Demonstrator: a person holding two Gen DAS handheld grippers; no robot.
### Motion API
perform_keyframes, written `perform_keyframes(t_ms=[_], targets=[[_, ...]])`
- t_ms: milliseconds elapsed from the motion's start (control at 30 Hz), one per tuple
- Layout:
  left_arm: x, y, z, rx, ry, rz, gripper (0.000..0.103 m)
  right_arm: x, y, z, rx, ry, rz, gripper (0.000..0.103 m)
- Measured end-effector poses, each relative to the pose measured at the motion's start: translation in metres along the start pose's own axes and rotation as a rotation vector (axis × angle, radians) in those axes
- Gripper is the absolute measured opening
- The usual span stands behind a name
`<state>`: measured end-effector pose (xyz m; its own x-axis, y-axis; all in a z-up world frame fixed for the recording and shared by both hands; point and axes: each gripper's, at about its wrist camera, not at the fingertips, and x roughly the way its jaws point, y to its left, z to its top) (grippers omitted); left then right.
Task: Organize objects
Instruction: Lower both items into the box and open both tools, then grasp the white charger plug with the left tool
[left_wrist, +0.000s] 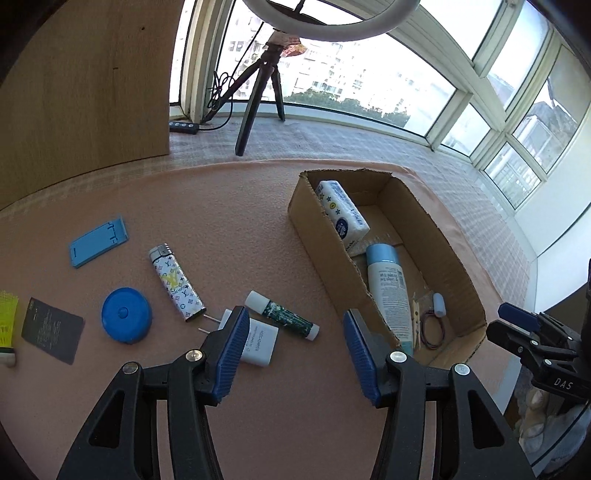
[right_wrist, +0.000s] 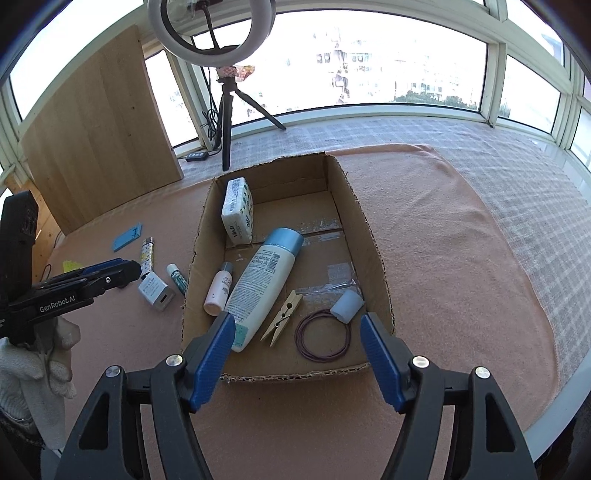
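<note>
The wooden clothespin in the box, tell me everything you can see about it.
The clothespin is pale wood with a dark metal spring at its middle, jaws closed. It lies flat and diagonal on the cardboard box floor, between the white bottle and the purple hair tie, apparently touching neither. No gripper touches it.

bay windows (right_wrist: 369, 55) bright (daylight) | ring light (right_wrist: 210, 33) on sill | wooden board (right_wrist: 99, 140)

1. Inside the cardboard box (right_wrist: 373, 236) we count six things: one tissue pack (right_wrist: 238, 211), one big bottle (right_wrist: 264, 284), one small bottle (right_wrist: 218, 288), one clothespin (right_wrist: 282, 316), one hair tie (right_wrist: 323, 339), one pale cap (right_wrist: 347, 303).
2. Left of the box, seven loose: one lighter (left_wrist: 176, 282), one charger (left_wrist: 255, 341), one glue stick (left_wrist: 282, 314), one blue disc (left_wrist: 126, 320), one blue stand (left_wrist: 99, 240), one dark card (left_wrist: 52, 330), one yellow shuttlecock (left_wrist: 7, 326).
</note>
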<state>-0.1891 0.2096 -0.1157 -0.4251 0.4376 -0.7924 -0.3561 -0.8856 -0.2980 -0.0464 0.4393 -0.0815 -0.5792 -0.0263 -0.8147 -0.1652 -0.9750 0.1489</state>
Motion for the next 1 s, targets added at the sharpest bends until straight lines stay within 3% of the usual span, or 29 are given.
perform_keyframes(t_ms=[133,267,1000], targets=[[0.006,0.03,0.003,-0.039,0.022,0.033,0.045,0.0,-0.001,-0.004,0.017,0.005,-0.012,0.066],[0.016,0.042,0.005,-0.059,0.056,0.017,0.044,-0.002,-0.003,-0.007,0.029,0.008,-0.011,0.066],[0.066,0.008,-0.003,0.166,0.149,0.116,0.044,-0.006,0.004,-0.013,0.002,0.021,-0.018,0.066]])
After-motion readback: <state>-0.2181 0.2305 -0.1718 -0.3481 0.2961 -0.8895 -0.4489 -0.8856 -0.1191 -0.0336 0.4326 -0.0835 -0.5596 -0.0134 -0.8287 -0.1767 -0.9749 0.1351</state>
